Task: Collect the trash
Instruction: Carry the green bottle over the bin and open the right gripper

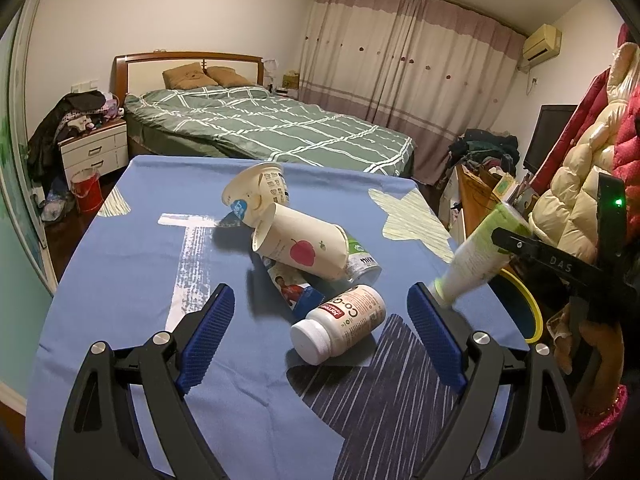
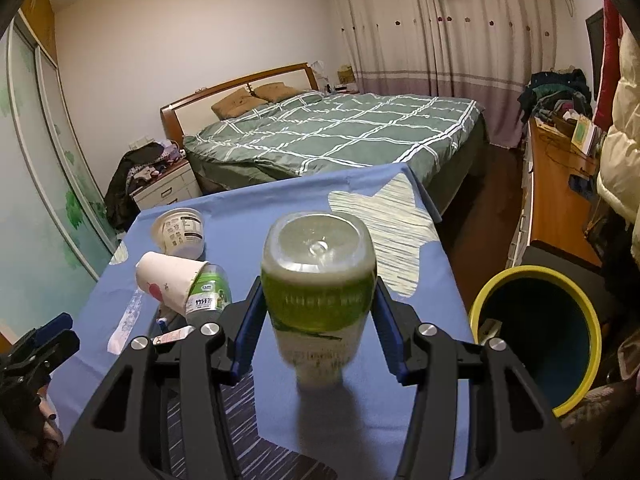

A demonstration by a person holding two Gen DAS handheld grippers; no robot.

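Observation:
My right gripper (image 2: pixel 318 312) is shut on a green and white plastic bottle (image 2: pixel 320 280), held above the blue table's right side; the bottle also shows in the left wrist view (image 1: pixel 476 252), cap down. My left gripper (image 1: pixel 320 332) is open over the table, with a white pill bottle (image 1: pixel 340 324) lying between and just beyond its fingers. Behind it lie a paper cup with a red apple (image 1: pixel 304 242), a white yogurt cup (image 1: pixel 256 192), a green-labelled bottle (image 1: pixel 362 260) and a printed wrapper (image 1: pixel 294 290).
A dark bin with a yellow rim (image 2: pixel 536 336) stands off the table's right edge; its rim shows in the left wrist view (image 1: pixel 524 308). The table wears a blue cloth (image 1: pixel 120 280). A bed (image 1: pixel 260 120), a wooden desk (image 2: pixel 556 184) and hanging coats (image 1: pixel 592 152) lie beyond.

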